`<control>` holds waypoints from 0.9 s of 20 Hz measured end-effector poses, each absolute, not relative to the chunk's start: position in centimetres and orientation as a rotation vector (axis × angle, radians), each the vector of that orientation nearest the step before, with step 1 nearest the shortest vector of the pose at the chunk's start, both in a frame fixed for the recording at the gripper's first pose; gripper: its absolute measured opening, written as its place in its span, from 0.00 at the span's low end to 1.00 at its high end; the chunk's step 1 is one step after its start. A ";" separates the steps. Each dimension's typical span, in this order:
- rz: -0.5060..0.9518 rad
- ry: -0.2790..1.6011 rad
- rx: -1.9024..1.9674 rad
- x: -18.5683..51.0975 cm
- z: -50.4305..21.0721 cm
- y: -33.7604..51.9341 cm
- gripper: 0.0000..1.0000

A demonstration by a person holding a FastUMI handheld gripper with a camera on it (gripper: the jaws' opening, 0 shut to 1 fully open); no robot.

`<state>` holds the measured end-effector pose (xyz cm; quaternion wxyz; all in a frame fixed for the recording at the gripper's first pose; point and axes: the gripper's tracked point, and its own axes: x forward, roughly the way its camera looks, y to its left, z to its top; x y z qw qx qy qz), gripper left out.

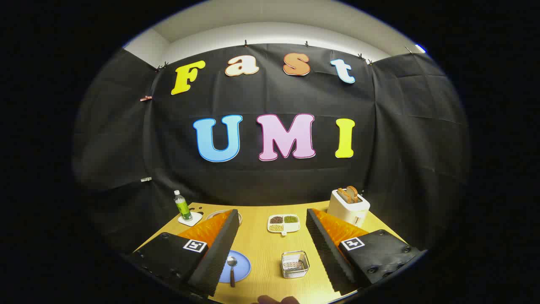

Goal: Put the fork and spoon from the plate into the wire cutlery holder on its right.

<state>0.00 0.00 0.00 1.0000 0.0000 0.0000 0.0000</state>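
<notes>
Black cloth walls close in a wooden bench (261, 249), where a blue plate (242, 267) lies partly behind the left finger, with a spoon (231, 266) on it, bowl pointing away; the fork cannot be made out. Just right of the plate, between the fingers, stands the wire cutlery holder (295, 264); beyond it sit a divided dish (283, 223), a toaster (348, 206) and a bottle (182, 205). Raised above the bench, the claw (272, 219) gapes wide, holding nothing

Blue plate (242, 267), near left on my table; spoon (231, 267) lying on it, bowl far, dark handle near. Wire cutlery holder (295, 264), upright, to its right
</notes>
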 end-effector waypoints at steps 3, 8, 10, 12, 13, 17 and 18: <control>0.001 0.000 0.004 0.3 0.0 -0.1 0.99; 0.016 0.030 -0.006 0.8 -0.9 0.4 0.99; 0.027 0.034 -0.014 1.0 -0.8 0.7 0.99; 0.037 0.034 -0.016 1.2 -0.8 1.0 0.99; 0.041 0.034 -0.017 1.3 -0.9 1.2 0.99; 0.041 0.051 -0.016 2.1 -1.4 1.2 0.99; 0.039 0.056 -0.009 2.4 -1.5 1.2 0.99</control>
